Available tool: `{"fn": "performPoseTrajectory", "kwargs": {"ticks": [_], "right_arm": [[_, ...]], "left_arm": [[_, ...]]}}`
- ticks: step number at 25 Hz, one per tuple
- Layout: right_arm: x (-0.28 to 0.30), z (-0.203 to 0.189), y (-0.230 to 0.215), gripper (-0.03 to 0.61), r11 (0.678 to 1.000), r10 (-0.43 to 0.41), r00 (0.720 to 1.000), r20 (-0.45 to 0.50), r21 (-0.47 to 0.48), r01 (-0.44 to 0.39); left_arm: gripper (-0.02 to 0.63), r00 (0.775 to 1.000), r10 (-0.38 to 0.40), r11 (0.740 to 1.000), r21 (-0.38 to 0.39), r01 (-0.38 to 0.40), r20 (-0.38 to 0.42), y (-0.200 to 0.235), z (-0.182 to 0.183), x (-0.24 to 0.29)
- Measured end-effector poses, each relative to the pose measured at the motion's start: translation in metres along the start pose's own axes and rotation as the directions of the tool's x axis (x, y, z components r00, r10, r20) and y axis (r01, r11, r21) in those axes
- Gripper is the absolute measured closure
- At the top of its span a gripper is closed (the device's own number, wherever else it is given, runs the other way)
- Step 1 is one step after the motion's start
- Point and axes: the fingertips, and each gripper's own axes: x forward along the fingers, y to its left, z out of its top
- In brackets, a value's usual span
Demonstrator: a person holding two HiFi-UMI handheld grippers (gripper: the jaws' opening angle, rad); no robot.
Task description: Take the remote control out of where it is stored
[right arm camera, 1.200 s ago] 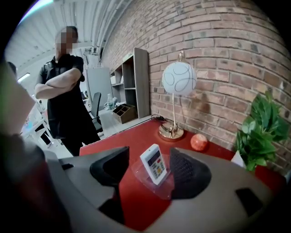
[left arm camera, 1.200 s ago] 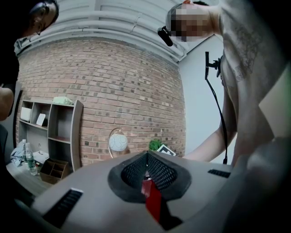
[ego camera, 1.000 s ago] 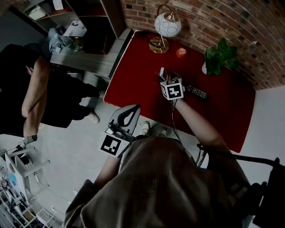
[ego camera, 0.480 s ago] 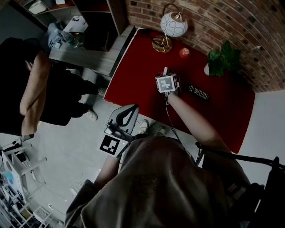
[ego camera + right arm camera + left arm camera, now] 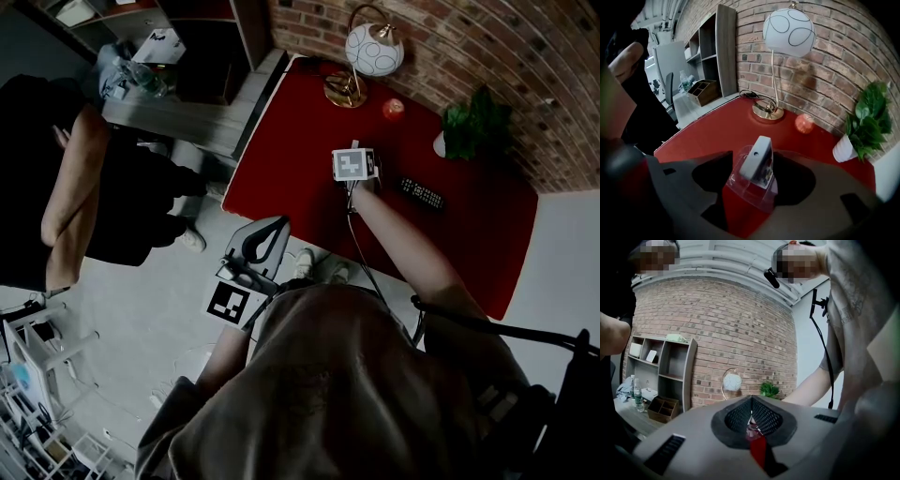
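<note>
Outstretched right claw (image 5: 757, 161) astride holder (image 5: 744, 193)

Grey remote (image 5: 757, 159) standing upright, slightly tilted, slotted into a clear holder (image 5: 751, 188) of see-through plastic; its top end pokes well above the rim. Holder sits on the red desk (image 5: 717, 131), right between the spread right tongs (image 5: 754, 183). A slim black remote (image 5: 422, 194) lies flat on the desk nearby, buttons up.
</note>
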Motion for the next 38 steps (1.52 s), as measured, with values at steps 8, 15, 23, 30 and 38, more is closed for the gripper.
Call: {"fn": "performPoseTrajectory", "kwargs": {"ticks": [8, 15, 23, 30, 38], "right_arm": [[0.0, -0.002, -0.014, 0.435, 0.998, -0.068, 0.998, -0.006, 0.002, 0.068], [-0.006, -0.004, -0.025, 0.495, 0.996, -0.087, 0.996, -0.001, 0.03, 0.087], [-0.014, -0.005, -0.022, 0.497, 0.997, -0.068, 0.998, 0.016, 0.028, 0.067], [-0.018, -0.004, -0.026, 0.497, 0.998, -0.058, 0.998, 0.03, 0.033, 0.057], [-0.046, 0.015, -0.021, 0.497, 1.0, -0.023, 0.995, 0.102, 0.005, 0.023]], "left_arm": [[0.604, 1.0, -0.013, 1.0, 0.007, 0.013, 0.002, 0.004, 0.0, 0.003], [0.604, 1.0, -0.027, 1.0, 0.004, 0.027, 0.002, 0.0, -0.001, 0.005], [0.604, 0.999, -0.033, 0.999, 0.009, 0.033, 0.005, -0.006, -0.001, 0.004], [0.604, 1.0, -0.03, 0.999, 0.012, 0.03, 0.004, -0.009, -0.001, 0.002], [0.604, 0.999, -0.04, 0.999, 0.023, 0.04, -0.001, -0.011, -0.001, 0.003]]}}
